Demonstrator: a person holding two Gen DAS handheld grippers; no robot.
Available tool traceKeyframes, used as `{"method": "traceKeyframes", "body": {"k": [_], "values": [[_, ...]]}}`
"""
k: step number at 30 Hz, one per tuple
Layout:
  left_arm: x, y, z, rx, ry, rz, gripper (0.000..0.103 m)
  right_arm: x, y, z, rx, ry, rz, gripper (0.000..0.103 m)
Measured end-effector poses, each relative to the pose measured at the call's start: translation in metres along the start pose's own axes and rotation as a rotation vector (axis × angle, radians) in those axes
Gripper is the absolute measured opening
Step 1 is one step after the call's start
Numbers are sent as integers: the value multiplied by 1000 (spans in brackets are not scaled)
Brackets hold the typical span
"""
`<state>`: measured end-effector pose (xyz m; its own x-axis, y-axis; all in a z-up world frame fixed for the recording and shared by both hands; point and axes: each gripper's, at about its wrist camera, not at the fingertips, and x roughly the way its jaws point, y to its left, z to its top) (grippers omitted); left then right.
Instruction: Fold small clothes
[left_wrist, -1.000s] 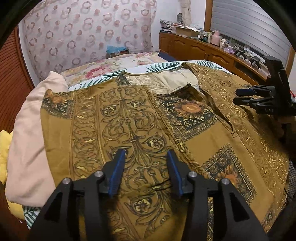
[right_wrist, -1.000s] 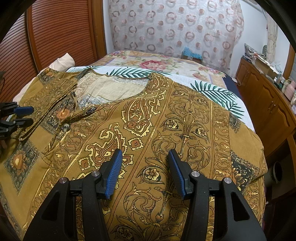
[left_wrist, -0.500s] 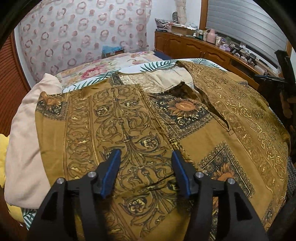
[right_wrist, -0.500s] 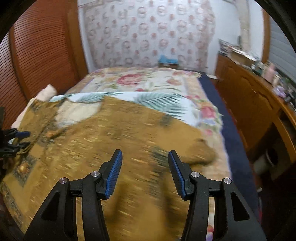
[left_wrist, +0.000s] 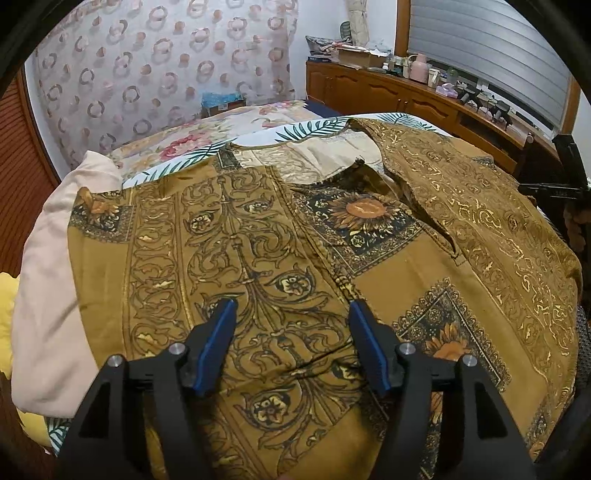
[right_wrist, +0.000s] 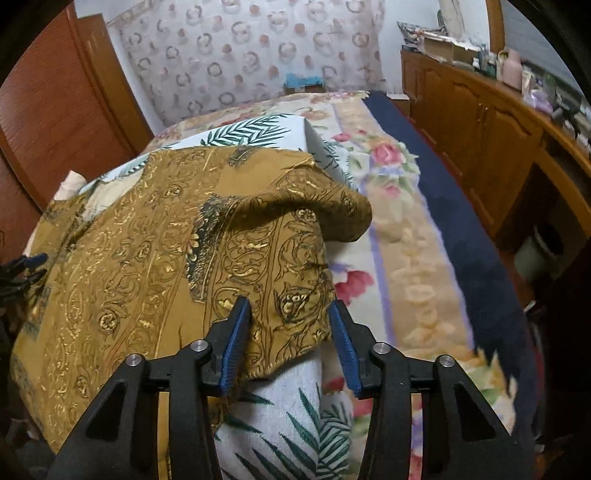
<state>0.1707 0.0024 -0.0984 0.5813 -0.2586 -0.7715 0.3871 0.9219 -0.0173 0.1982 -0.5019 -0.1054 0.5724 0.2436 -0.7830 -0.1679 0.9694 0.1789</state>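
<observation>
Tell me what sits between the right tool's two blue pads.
The edge of the brown patterned garment, shown in the right wrist view; the closing pads flank it without visibly pressing.

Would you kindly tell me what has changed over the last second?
The right tongs swept sideways to the shirt's sleeve edge and are closing around it. The left tongs are opening over the fabric, holding nothing. The shirt body stays spread on the bed.

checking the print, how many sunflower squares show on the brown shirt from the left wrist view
2: one sunflower square below the neckline, another nearer the camera on the right. Folds may hide more.
</observation>
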Motion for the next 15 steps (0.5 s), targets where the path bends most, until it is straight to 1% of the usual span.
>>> {"method": "traceKeyframes", "body": {"k": [1,2,6,9,12,15], "values": [[0,-1,0,2,0,3,64,-1,1,-2,-4,-2,7,35],[0,-1,0,2,0,4,64,-3,2,-3,-15,-6,-4,34],[0,-1,0,3,0,5,64,-6,13,-3,-92,-23,-78,22],[0,1,0,-12,0,12,64,-7,23,-2,-164,-35,-155,8],[0,1,-1,-23,0,24,64,-13,30,2,-193,-68,-153,4],[-3,-2,-3,-39,-4,46,64,-26,43,10,-221,-128,-129,3]]}}
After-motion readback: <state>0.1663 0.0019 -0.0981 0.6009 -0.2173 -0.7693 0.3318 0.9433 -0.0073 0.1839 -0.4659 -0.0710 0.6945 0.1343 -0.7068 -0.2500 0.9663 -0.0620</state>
